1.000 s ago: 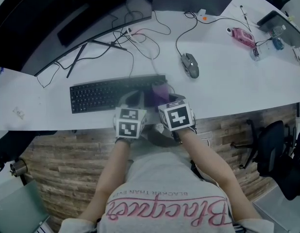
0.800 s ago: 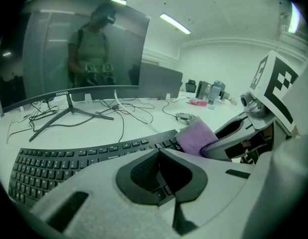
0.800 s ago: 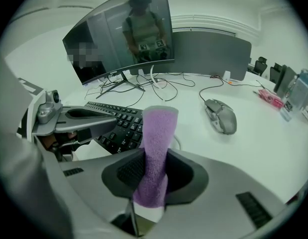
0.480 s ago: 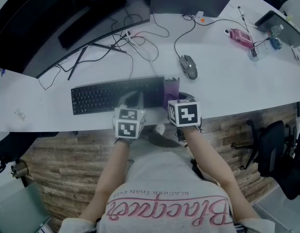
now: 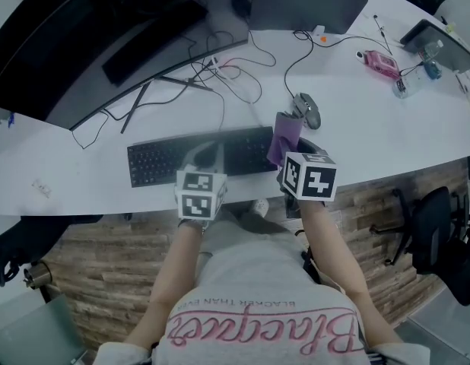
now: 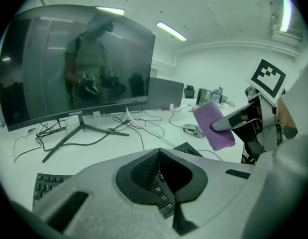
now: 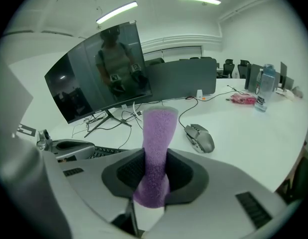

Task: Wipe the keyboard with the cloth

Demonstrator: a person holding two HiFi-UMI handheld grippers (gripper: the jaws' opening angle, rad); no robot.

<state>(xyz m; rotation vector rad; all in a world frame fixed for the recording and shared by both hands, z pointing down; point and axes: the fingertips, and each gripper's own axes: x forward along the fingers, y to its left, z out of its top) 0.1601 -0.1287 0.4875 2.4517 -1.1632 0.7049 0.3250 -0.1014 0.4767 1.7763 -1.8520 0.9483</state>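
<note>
A black keyboard (image 5: 163, 160) lies near the front edge of the white desk (image 5: 372, 139). My left gripper (image 5: 205, 157) sits over the keyboard's middle, shut with nothing in it; keys (image 6: 47, 183) show past its jaws. My right gripper (image 5: 290, 158) is shut on a purple cloth (image 5: 285, 136), held up off the desk above the keyboard's right end. The cloth (image 7: 156, 148) stands upright out of the right jaws, and it (image 6: 214, 126) also shows at the right of the left gripper view. A grey mouse (image 5: 306, 109) lies just behind the cloth.
A curved monitor (image 5: 106, 29) on a stand and loose cables (image 5: 220, 71) fill the desk behind the keyboard. A second screen (image 5: 307, 2) stands at the back. A pink item (image 5: 379, 61) and a bottle (image 5: 436, 65) sit at the far right. An office chair (image 5: 436, 230) stands beside the desk.
My right gripper has lifted the cloth off the keyboard's right part and moved it right and up. The left gripper has stayed over the keyboard.
</note>
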